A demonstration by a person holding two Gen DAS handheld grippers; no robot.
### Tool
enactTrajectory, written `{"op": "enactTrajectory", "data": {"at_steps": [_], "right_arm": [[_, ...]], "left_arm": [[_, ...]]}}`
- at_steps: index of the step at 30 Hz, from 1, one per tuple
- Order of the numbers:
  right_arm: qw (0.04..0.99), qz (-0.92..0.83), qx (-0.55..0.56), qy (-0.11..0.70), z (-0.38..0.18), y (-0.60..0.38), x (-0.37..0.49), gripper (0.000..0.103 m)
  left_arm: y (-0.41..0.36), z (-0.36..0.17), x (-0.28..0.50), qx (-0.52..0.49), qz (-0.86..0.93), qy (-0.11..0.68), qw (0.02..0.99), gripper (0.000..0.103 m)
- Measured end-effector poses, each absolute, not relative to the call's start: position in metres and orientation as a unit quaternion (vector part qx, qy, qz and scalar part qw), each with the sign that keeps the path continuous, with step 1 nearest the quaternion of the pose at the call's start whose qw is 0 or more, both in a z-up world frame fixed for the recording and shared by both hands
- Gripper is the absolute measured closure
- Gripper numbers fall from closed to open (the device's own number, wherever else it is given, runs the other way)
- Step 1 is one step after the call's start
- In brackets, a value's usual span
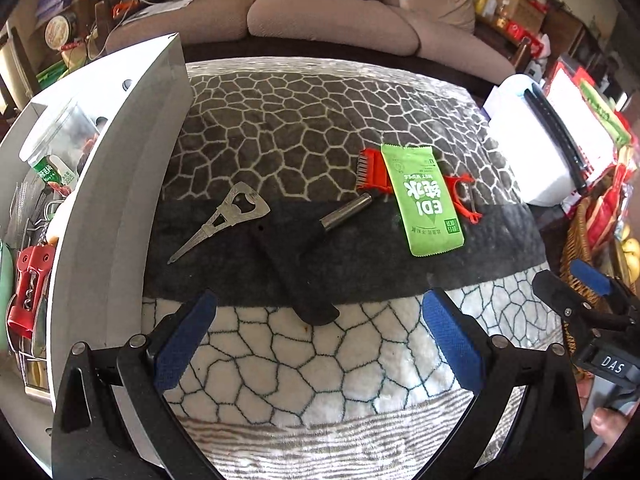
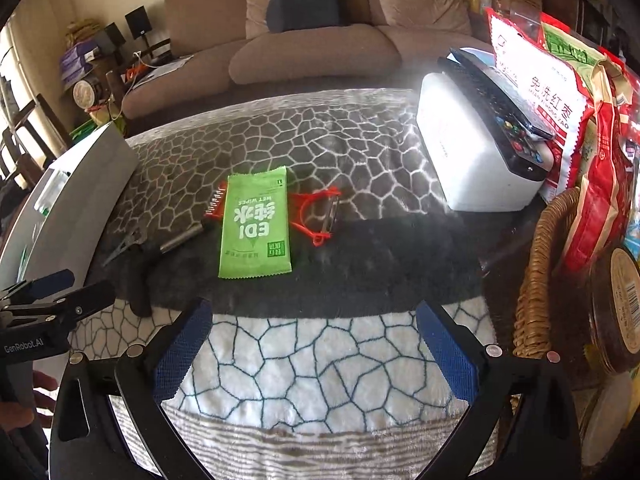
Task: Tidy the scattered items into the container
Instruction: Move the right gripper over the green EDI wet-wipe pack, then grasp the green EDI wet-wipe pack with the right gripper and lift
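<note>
On the patterned blanket lie a green wet-wipes packet (image 1: 424, 200) (image 2: 256, 224), a red brush (image 1: 372, 170) with a steel and black handle (image 1: 296, 268), a metal bottle opener (image 1: 228, 216) (image 2: 128, 242) and a red peeler (image 1: 464, 198) (image 2: 320, 216). The packet covers part of the brush and peeler. A white container (image 1: 120, 160) (image 2: 80, 184) stands at the left, holding a red corkscrew (image 1: 30, 280) and other items. My left gripper (image 1: 319, 300) is open above the near end of the black handle. My right gripper (image 2: 313, 310) is open just short of the packet, nothing between its pads.
A white box (image 2: 472, 152) (image 1: 520, 148) with a remote control on top stands at the right. A wicker basket (image 2: 540, 272), snack bags (image 2: 540, 92) and a brown jar (image 2: 616, 312) crowd the right edge. A sofa (image 2: 300, 48) lies beyond the table.
</note>
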State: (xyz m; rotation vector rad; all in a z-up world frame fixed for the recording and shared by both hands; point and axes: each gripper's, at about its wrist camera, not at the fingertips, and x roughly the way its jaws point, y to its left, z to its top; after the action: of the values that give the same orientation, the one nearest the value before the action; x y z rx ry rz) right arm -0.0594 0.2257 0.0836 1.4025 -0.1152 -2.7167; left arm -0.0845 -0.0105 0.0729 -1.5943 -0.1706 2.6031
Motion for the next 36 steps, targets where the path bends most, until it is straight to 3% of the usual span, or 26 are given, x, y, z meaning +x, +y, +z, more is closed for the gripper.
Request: {"op": "enactTrajectory", "data": {"at_steps": [14, 22, 23, 26, 27, 30, 36], "right_arm": [[0.075, -0.872, 0.481, -0.043, 0.033, 0.187, -0.135, 0.000], [0.042, -0.873, 0.484, 0.045, 0.002, 0.153, -0.154, 0.000], [0.045, -0.878, 0.473, 0.052, 0.003, 0.151, -0.151, 0.004], [0.079, -0.879, 0.466, 0.058, 0.009, 0.143, -0.146, 0.044], [0.085, -0.874, 0.475, 0.056, 0.010, 0.141, -0.146, 0.049], [0.121, -0.862, 0.491, 0.015, 0.013, 0.144, -0.144, 0.057], [0.157, -0.854, 0.486, -0.098, 0.038, 0.166, -0.106, 0.058]], "left_arm": [[-0.039, 0.048, -0.101, -0.533, 0.833, -0.144, 0.039, 0.000], [-0.049, 0.036, -0.107, -0.540, 0.825, -0.163, 0.043, 0.000], [-0.050, 0.033, -0.108, -0.541, 0.823, -0.165, 0.042, 0.000], [-0.056, 0.027, -0.108, -0.549, 0.814, -0.183, 0.043, 0.000], [-0.058, 0.025, -0.108, -0.550, 0.812, -0.191, 0.045, 0.000], [-0.061, 0.024, -0.105, -0.550, 0.807, -0.209, 0.051, 0.000], [-0.054, 0.026, -0.098, -0.559, 0.786, -0.249, 0.095, 0.000]]}}
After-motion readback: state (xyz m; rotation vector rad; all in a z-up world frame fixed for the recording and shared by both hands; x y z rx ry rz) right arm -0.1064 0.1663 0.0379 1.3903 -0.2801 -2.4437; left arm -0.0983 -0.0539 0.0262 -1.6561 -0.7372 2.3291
